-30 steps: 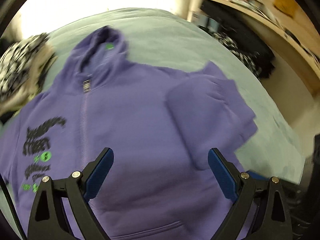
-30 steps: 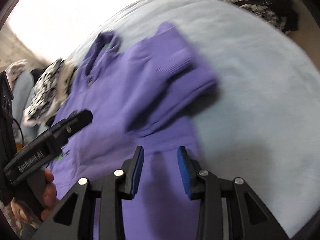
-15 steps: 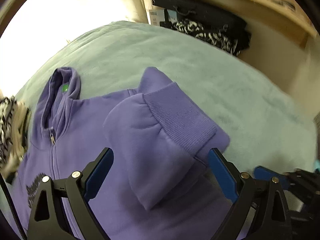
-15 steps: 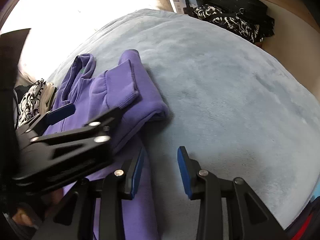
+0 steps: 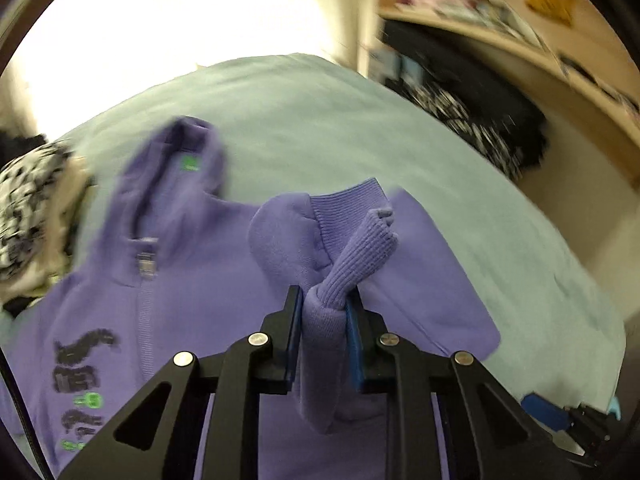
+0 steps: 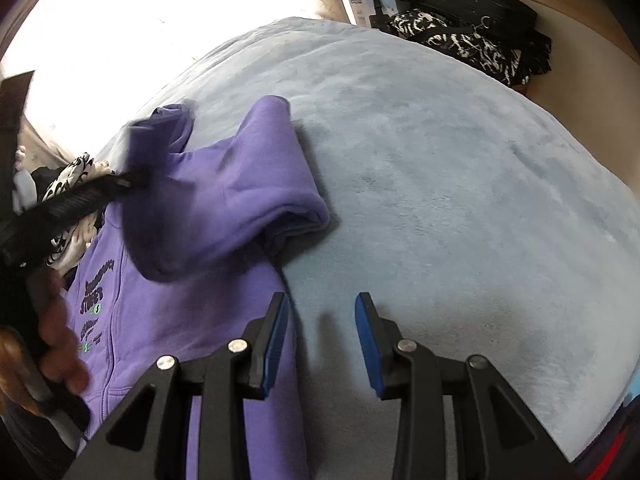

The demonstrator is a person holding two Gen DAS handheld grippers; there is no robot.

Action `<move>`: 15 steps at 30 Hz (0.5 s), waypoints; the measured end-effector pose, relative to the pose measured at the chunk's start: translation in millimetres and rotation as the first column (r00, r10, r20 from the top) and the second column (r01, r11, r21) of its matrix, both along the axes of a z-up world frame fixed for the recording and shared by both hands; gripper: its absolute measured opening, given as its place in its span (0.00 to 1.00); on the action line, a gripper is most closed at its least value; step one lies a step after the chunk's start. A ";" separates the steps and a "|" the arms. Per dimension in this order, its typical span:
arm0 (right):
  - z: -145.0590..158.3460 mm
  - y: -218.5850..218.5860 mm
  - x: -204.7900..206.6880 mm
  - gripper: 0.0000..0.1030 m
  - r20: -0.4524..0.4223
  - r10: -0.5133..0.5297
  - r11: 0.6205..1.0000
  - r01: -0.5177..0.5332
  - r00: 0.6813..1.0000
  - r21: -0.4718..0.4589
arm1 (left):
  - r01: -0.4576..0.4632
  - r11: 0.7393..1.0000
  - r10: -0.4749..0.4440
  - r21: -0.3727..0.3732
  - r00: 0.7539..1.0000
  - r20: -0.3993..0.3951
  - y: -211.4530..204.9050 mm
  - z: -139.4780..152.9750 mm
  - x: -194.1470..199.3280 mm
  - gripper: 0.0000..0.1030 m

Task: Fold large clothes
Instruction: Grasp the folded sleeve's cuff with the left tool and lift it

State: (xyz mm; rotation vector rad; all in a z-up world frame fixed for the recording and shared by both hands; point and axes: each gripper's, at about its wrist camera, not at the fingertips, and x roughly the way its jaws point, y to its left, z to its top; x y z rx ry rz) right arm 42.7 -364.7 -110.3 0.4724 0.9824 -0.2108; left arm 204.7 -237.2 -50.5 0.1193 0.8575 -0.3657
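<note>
Purple zip hoodie (image 5: 208, 304) lies front-up on a pale blue-green fleece blanket (image 6: 460, 184), hood toward 11 o'clock in the left wrist view, black and green chest print at 8 o'clock.

Left gripper (image 5: 323, 312): jaws have just been closing and now pinch the ribbed sleeve cuff (image 5: 360, 256). Cuff bunched between the blue pads, its end sticking up toward 1 o'clock, sleeve fabric drooping below the jaws.

Right gripper (image 6: 322, 340): jaws partly apart, nothing between them. Left finger over the hoodie's side edge, right finger over bare blanket.

Right wrist view: folded sleeve (image 6: 248, 200) sits across the hoodie at 10 o'clock. A person's hand (image 6: 48, 344) at 8 o'clock holds the other gripper's handle.

Black-and-white patterned garment (image 5: 28, 208) beside the hood at 9 o'clock. Dark patterned clothes (image 6: 464, 44) past the blanket's far edge at 1 o'clock.
</note>
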 end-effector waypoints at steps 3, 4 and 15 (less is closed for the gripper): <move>0.0 5.8 5.5 0.34 0.005 0.024 1.000 -0.024 1.000 -0.013 | -0.093 0.995 0.094 -0.029 0.995 0.016 46.4 10.9 10.0 0.17; -0.1 8.1 8.6 0.34 0.008 0.034 0.999 -0.033 0.999 -0.017 | -0.127 0.992 0.128 -0.028 0.992 0.021 61.8 11.6 13.6 0.17; -3.4 39.0 68.3 0.34 0.010 0.204 0.977 -0.203 0.979 -0.065 | -0.374 0.894 0.327 -0.248 0.921 -0.211 207.8 -37.6 47.5 0.17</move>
